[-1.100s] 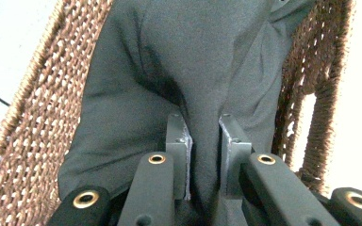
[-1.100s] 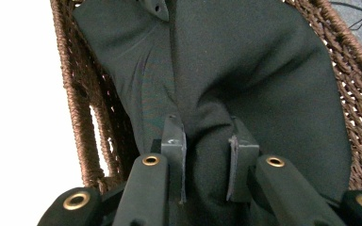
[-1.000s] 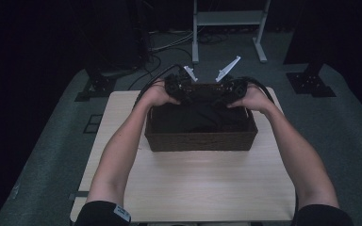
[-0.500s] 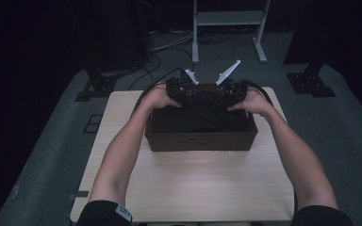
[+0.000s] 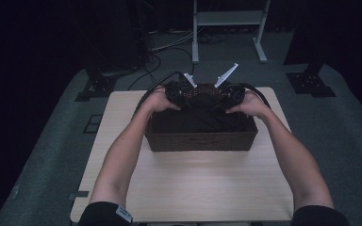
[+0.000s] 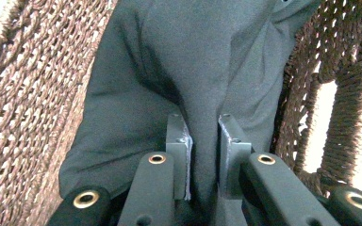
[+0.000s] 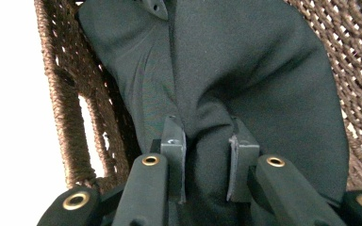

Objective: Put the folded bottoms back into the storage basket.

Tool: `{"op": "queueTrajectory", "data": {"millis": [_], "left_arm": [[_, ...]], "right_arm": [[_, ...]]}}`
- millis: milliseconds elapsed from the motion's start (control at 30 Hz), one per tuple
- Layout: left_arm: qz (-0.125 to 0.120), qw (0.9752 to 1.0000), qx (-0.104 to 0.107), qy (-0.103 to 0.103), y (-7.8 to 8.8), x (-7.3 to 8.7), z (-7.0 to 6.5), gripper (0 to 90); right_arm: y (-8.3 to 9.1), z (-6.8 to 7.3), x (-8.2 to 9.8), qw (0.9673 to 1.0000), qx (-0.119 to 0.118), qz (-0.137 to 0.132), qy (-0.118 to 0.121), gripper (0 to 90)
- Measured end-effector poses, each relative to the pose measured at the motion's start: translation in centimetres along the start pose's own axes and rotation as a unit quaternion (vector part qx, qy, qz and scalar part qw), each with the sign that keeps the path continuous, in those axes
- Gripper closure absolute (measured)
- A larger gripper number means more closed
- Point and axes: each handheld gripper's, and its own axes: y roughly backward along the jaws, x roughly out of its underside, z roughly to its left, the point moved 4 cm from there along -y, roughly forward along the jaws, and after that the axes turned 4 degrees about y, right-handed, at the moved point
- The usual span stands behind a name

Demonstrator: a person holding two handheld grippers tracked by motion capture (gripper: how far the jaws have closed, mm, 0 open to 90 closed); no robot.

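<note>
We have both tongs, left [image 6: 202, 141] and right [image 7: 206, 146], each clamped on a fold of the dark cloth [image 6: 193, 70] inside the wicker basket [image 5: 200, 141] on the counter [image 5: 188, 183]. Next, we judge, comes lifting it out evenly.

A pale wooden table [image 5: 188, 188] stands on a grey carpeted floor [image 5: 52, 155] in a dim room. Behind it, black cables [image 5: 155, 61] trail toward a white metal frame [image 5: 228, 19], and dark stand bases [image 5: 311, 84] flank the table.
</note>
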Motion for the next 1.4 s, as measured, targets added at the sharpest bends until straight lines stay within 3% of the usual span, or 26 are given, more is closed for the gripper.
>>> {"op": "queueTrajectory", "data": {"millis": [633, 767, 1400], "left_arm": [[0.006, 1.0000, -0.002, -0.003, -1.3, 0.5, -0.1, 77.6], [0.009, 0.9999, 0.005, -0.001, -1.6, 0.7, -0.2, 77.5], [0.006, 0.9999, -0.001, 0.009, -2.7, 1.0, -0.1, 77.9]], "right_arm": [[-1.0, -0.1, 0.9, 0.9999, -0.003, 0.007, -0.008, 72.6], [-1.4, -0.1, 1.2, 0.9999, -0.005, 0.009, -0.010, 72.5], [-2.2, -0.4, 1.8, 0.9993, -0.009, 0.026, -0.024, 71.5]]}}
